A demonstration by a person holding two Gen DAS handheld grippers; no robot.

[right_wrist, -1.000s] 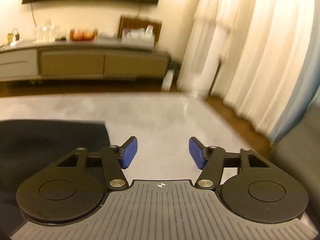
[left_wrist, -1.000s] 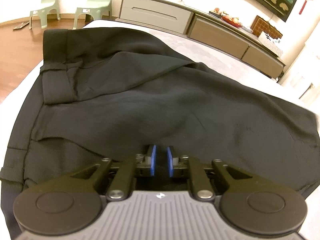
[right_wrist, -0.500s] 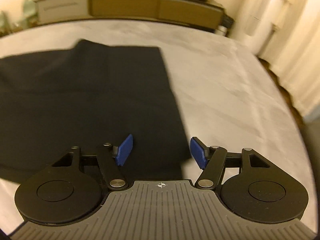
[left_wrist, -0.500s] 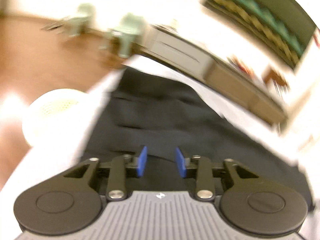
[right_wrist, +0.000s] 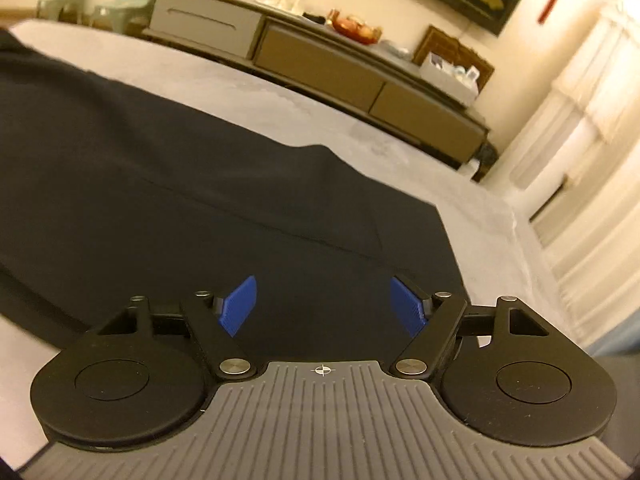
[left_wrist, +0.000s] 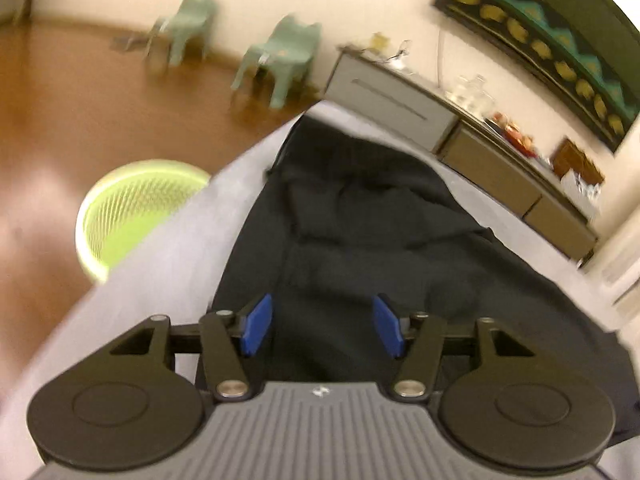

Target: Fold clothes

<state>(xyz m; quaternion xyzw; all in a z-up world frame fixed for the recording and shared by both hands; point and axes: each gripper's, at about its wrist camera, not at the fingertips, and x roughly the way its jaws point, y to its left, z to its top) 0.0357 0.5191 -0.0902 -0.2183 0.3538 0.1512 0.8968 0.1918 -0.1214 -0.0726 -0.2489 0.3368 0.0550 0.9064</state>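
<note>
Claws: left claw [left_wrist: 318,330] and right claw [right_wrist: 324,306] both spread wide, blue pads apart, nothing between them; each hangs low over dark cloth.
Garment: black garment [right_wrist: 180,200], perhaps trousers though the blurred left view leaves that unsure, lies spread along the grey bed [right_wrist: 280,108], mostly flat, with a rumpled, doubled-over patch at its far left end [left_wrist: 360,208].
Handling: thin, soft and limp by my reading; light, likely to sag and slide on itself, so a pinch must catch every layer.
Hold: the right-hand hem corner [right_wrist: 432,240] and the near long edge look the best spots, one claw at each end.
Seam: a long stitched line [right_wrist: 280,232] could guide the crease.
Beyond: green mesh basket [left_wrist: 136,212] on the floor; sideboard [right_wrist: 320,64] and two pale green chairs [left_wrist: 280,60] by the wall.
</note>
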